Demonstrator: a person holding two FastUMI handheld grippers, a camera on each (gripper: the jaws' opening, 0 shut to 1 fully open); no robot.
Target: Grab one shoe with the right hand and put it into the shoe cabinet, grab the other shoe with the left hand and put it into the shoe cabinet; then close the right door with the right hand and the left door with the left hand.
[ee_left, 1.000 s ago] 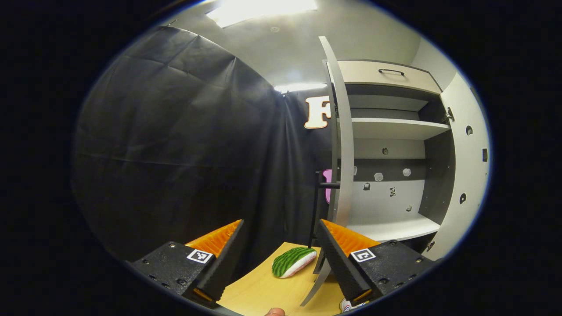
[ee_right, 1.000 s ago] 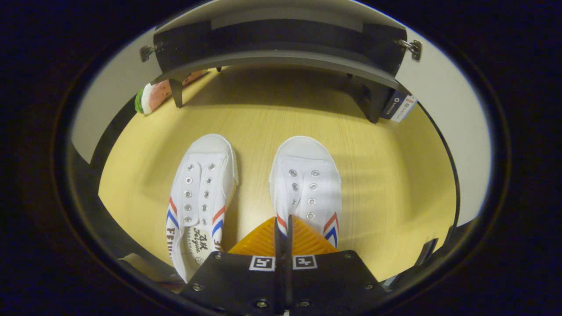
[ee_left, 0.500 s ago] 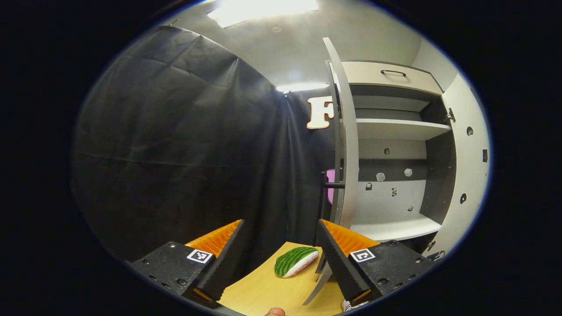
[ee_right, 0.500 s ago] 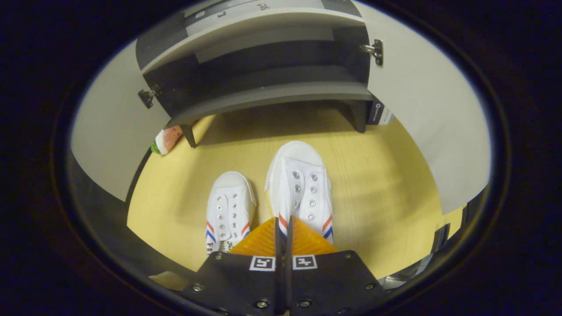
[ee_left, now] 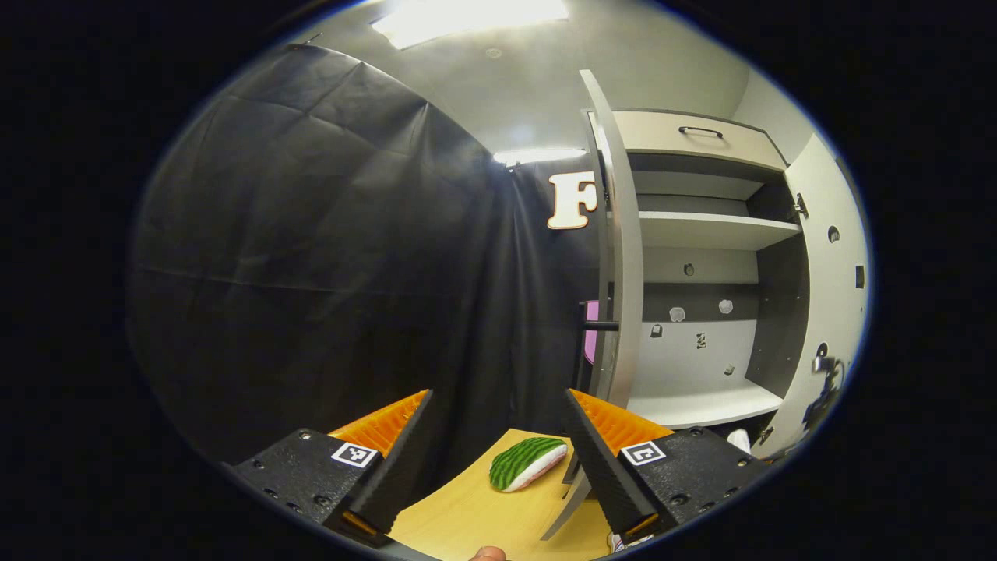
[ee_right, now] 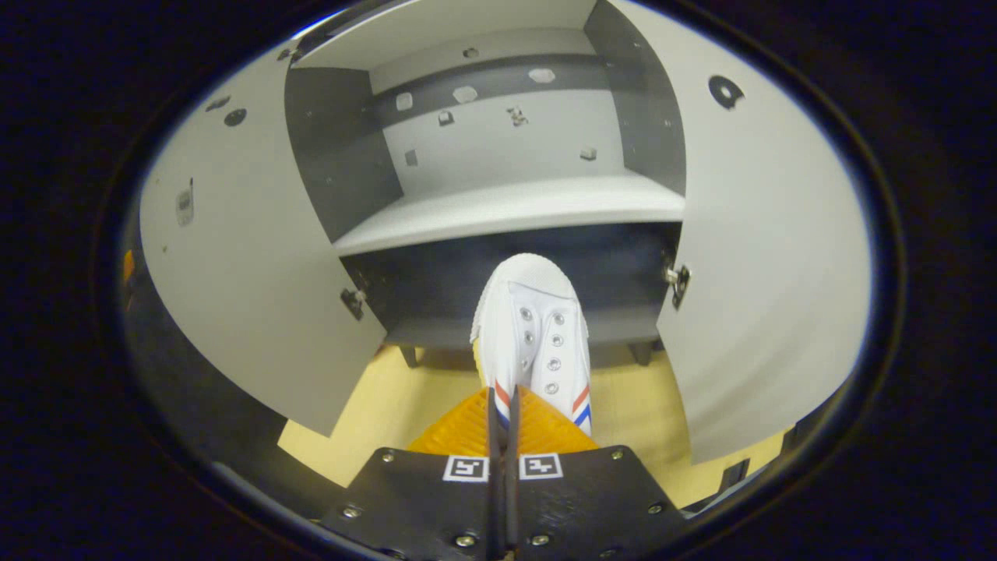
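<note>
White canvas, red and blue stripes at its sides: the shoe (ee_right: 533, 327) hung in my right gripper (ee_right: 502, 405), whose two fingers were pressed together on its heel end. Its long axis ran straight away from me, toe pointing into the shoe cabinet (ee_right: 506, 210), at the dark lower opening just below the pale shelf (ee_right: 514, 214) and between the two open doors. It was off the wooden table (ee_right: 374, 405). My left gripper (ee_left: 498, 460) stood with its fingers spread apart, holding nothing, aimed past the left door (ee_left: 619, 257) edge toward a green-striped watermelon-slice toy (ee_left: 528, 463) on the tabletop.
</note>
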